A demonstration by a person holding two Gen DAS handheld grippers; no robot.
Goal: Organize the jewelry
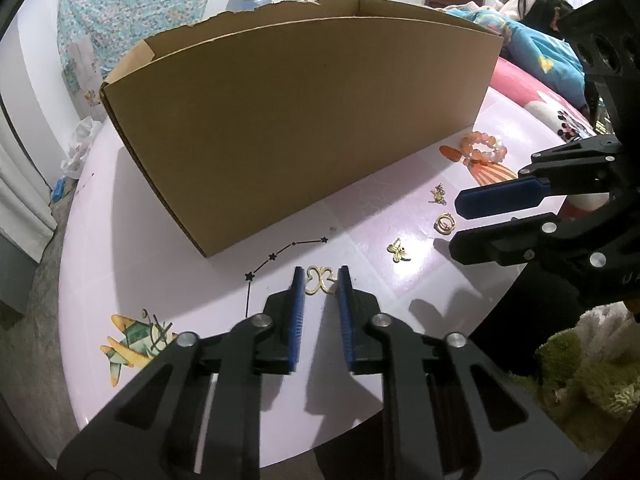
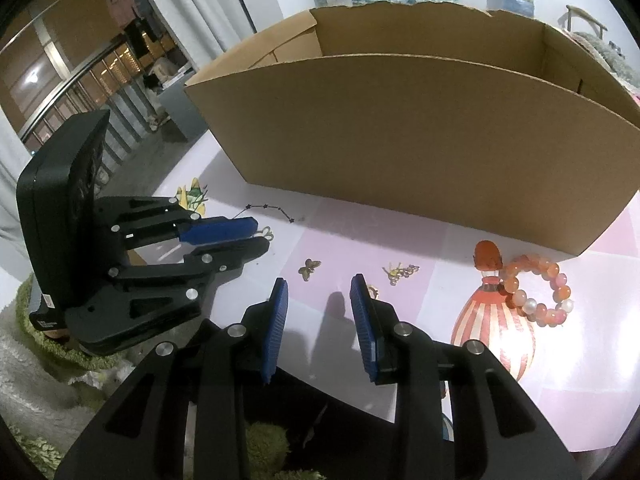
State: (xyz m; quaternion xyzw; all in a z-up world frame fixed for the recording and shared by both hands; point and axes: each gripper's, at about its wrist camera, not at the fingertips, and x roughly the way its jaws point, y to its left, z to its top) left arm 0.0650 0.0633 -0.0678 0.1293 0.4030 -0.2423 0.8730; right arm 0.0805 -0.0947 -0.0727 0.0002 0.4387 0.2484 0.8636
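- A pale pink table (image 1: 168, 216) with cartoon stickers carried an open cardboard box (image 1: 304, 128), whose long wall faced both tools.
- The left gripper (image 1: 320, 280) pointed down at the tabletop, its blue pads (image 1: 297, 308) standing close on either side of an openwork gold butterfly (image 1: 319, 280); from where I stood I could not tell whether the pads actually pressed on it or only flanked it.
- The right gripper (image 2: 319, 284) hovered over the table's near edge with its jaws parted and nothing between them.
- A second, solid gold butterfly (image 1: 399, 250) lay on the table between the two tools.
- A pair of gold rings (image 1: 443, 223) sat just beside the right gripper's tips, mostly hidden behind its right pad in its own view.
- A small gold charm cluster (image 1: 438, 194) lay a little farther toward the box.
- An orange-and-pink bead bracelet (image 2: 538, 290) rested near the box's front corner, overlapping a striped balloon sticker (image 2: 494, 328).
- All the jewelry I could see lay outside the box on the table.
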